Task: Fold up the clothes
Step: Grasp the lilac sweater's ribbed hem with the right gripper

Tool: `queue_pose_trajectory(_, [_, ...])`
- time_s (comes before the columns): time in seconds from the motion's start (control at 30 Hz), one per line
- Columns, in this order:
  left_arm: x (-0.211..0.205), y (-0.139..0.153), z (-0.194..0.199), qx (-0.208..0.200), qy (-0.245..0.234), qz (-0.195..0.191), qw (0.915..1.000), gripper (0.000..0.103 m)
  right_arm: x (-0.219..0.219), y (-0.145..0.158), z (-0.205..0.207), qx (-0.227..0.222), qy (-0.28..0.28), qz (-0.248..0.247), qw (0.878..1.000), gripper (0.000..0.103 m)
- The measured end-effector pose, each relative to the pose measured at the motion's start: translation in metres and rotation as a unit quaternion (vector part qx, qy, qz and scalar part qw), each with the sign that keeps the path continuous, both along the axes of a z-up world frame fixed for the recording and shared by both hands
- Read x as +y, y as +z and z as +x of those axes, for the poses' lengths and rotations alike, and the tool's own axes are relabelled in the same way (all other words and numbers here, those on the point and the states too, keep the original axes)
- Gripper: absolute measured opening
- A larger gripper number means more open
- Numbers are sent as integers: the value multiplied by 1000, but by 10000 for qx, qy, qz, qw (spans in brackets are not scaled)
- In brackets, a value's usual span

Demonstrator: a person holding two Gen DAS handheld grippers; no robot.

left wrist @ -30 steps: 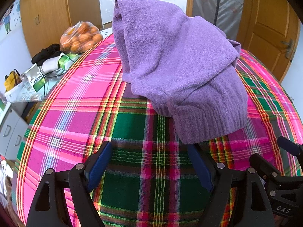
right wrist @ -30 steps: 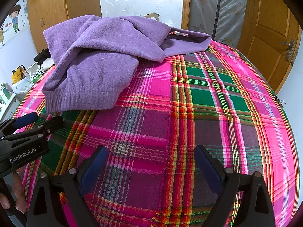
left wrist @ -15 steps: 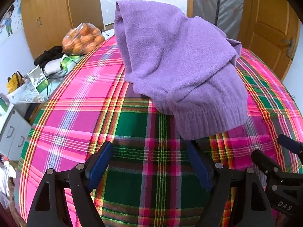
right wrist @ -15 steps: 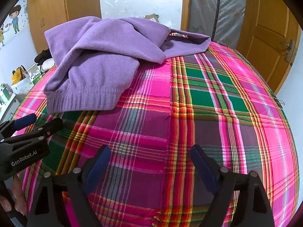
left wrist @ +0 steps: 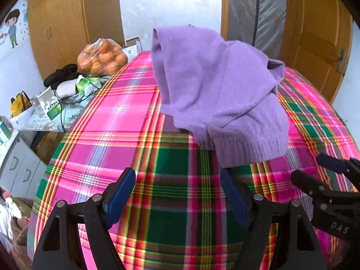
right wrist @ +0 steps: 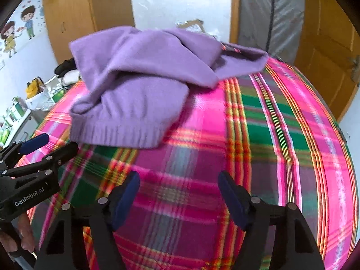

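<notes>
Plaid-covered desk (left wrist: 126,121) carries a crumpled, apparently knitted, purple sweater (left wrist: 216,94); left gripper (left wrist: 177,193) and right gripper (right wrist: 178,193) both gape, empty.

Bright, even light; slight motion blur.

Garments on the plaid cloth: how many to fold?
1: a crumpled purple knit sweater lying mid-cloth, ahead of both open grippers. The pink-green plaid cloth shows no others; something under the sweater would be hidden.
</notes>
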State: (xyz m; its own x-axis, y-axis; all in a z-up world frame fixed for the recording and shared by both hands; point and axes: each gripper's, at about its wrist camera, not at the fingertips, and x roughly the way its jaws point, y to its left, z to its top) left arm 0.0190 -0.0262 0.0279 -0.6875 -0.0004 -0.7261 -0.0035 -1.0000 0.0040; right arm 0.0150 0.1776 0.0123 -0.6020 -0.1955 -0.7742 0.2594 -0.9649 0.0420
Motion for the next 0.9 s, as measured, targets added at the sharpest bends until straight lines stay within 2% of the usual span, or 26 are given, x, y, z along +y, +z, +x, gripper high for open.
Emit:
queue_pose_trajectory(0.17, [-14,6,1,87,18,129,9999,79,-9,8,-15,123,269,-137,9995,73])
queue_pose_trajectory(0.47, [-24,10,1,162,-121,409,9990,79,-10,-3,-53,-315,524,-672,9959,72])
queue_pose_trajectory(0.53, [-22,10,1,166,-247,473,9984,79,-10,-5,-57,-381,604,-798,9943,61])
queue_pose_trajectory(0.57, [-21,10,1,161,-323,533,9979,79,-9,-4,-55,-346,631,-824,9940,43])
queue_pose_trajectory(0.6, [-19,10,1,156,-399,596,9973,79,-8,-2,-54,-311,659,-850,9937,33])
queue_pose_trajectory(0.63, [-18,10,1,150,-475,658,9966,79,-7,-1,-52,-276,686,-876,9934,29])
queue_pose_trajectory(0.67, [-17,10,1,145,-550,721,9958,79,-6,1,-50,-241,713,-902,9931,16])
queue_pose_trajectory(0.8, [-18,12,6,224,-605,811,9946,79,-1,7,-42,-94,780,-1005,9918,13])
queue_pose_trajectory(0.9, [-26,14,10,287,-522,872,9944,79,20,12,-32,50,564,-1054,9928,13])
